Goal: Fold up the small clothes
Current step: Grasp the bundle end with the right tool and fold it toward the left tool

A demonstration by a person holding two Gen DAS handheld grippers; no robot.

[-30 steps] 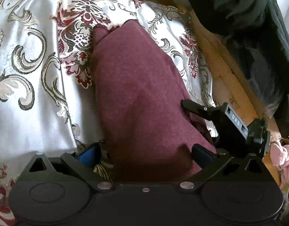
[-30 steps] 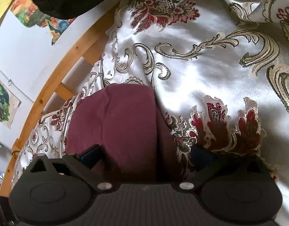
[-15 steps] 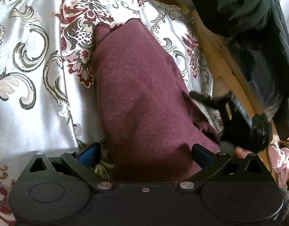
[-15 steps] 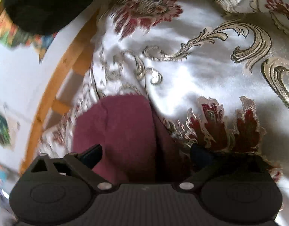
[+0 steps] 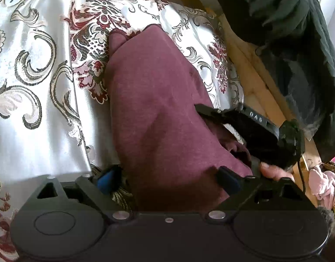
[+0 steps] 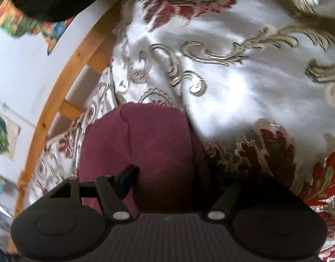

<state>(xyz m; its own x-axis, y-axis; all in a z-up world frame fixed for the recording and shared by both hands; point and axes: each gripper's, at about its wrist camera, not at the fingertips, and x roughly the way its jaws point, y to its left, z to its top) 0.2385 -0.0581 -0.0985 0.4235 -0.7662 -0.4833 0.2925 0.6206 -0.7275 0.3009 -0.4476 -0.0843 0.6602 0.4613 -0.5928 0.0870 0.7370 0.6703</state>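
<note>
A maroon garment [image 5: 158,118] lies folded on a white satin bedspread [image 5: 36,118] with gold and red patterns, filling the centre and lower middle of both views. In the left wrist view the left gripper [image 5: 167,180] has its jaws spread, one blue pad on either side of the garment's near edge. The right gripper [image 5: 250,128] shows at centre right of that view, at the garment's right edge, with a hand [image 5: 274,173] below it. In the right wrist view the right gripper [image 6: 178,181] has jaws spread over the garment [image 6: 145,144]. A wooden frame [image 6: 64,100] curves along the left, and dark clothing [image 5: 298,43] lies at upper right of the left view.
</note>
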